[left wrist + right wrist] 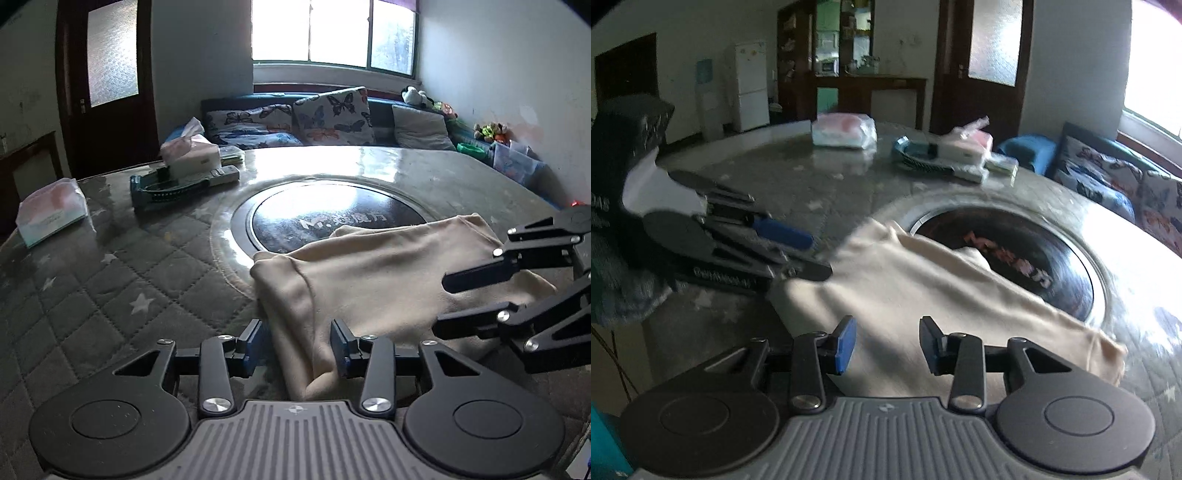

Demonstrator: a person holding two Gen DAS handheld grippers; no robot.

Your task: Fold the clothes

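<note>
Cream garment (373, 280) lying folded on a quilted round table (110, 295), partly covering its dark centre disc (325, 218). Left gripper (299, 345) spread wide over the near edge, grasping nothing. Right gripper (888, 347) likewise spread apart above the cloth. Tissue packs (51, 210) farther back.

Counts from both views: 1 cream garment (373, 273) on the table. 2 grippers: left gripper (299, 345), right gripper (888, 345), 2 fingers each. 2 tissue packs: soft pack (51, 212) plus boxed pack (192, 155). 1 blue tray (166, 186). 1 black round insert (332, 221) at table centre. 2 butterfly-print cushions (332, 114), 1 grey cushion (421, 127). 1 white fridge (751, 86) in the right wrist view. Small items beside the tray too blurred to count.
</note>
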